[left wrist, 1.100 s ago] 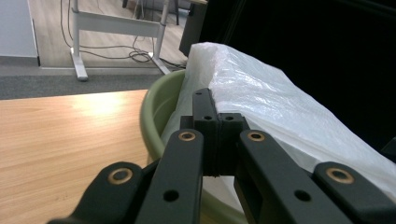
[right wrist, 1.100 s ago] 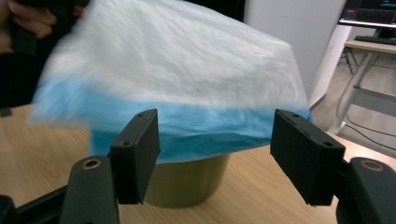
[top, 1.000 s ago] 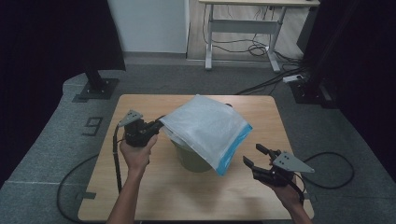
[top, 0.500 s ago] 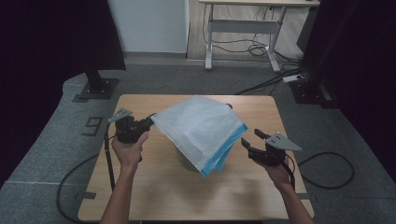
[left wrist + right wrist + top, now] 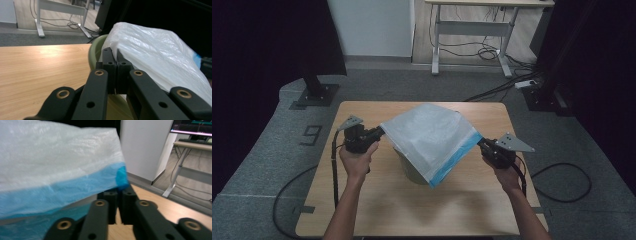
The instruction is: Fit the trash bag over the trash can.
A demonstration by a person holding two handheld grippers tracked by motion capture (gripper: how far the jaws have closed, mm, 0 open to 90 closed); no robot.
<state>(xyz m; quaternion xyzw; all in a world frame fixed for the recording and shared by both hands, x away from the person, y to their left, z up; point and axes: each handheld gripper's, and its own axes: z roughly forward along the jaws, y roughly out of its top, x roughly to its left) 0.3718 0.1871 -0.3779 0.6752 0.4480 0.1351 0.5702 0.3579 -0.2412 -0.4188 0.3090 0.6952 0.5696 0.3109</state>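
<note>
We hold the thin plastic bag (image 5: 429,137) stretched above the green bin (image 5: 411,167) on the worktop (image 5: 362,200): the left tongs (image 5: 379,132) and the right tongs (image 5: 479,143), which have just been closing, both pinch its edge. We judge it light, limp and slippery, so we grip the hem.

Bag (image 5: 430,136) over bin (image 5: 411,170) on table (image 5: 377,205)

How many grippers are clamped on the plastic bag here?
2. The left gripper pinches the plastic bag at its white left corner; the right gripper pinches its blue-edged right corner, over the green bin.
</note>
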